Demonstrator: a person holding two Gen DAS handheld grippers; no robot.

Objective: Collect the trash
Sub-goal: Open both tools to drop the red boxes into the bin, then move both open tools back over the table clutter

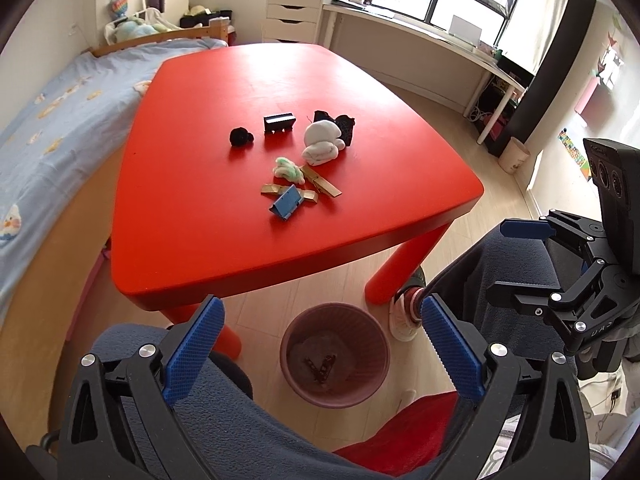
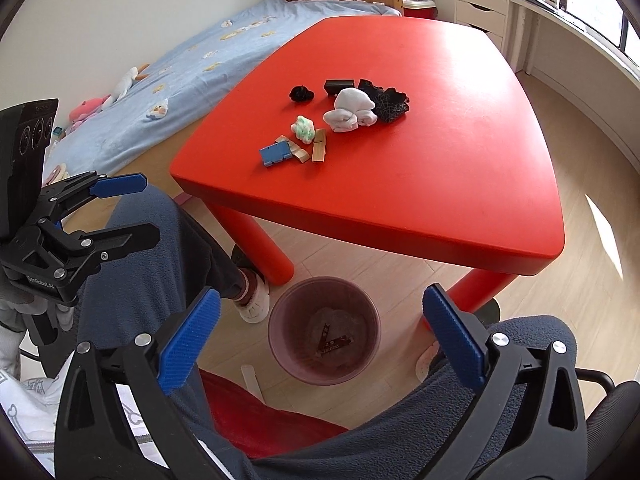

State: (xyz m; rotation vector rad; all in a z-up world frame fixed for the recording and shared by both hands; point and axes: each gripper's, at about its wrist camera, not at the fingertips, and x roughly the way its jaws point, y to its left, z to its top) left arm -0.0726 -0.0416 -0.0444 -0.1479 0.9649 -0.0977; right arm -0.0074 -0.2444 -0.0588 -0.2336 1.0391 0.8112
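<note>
Both claws, left claw (image 1: 320,344) & right claw (image 2: 322,336), are hanging wide w/ nothing held over the bin (image 1: 335,354), while the litter pile (image 1: 302,184) is lying ahead on the red surface (image 1: 200,208), slightly nearer the left.

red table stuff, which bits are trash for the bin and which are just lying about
Job:
- crumpled green-white paper wad
- black crumpled wad
- pink plastic wastebasket

Probably lying about:
- blue binder clip
- black binder clip
- wooden clothespins
- white rolled socks
</note>
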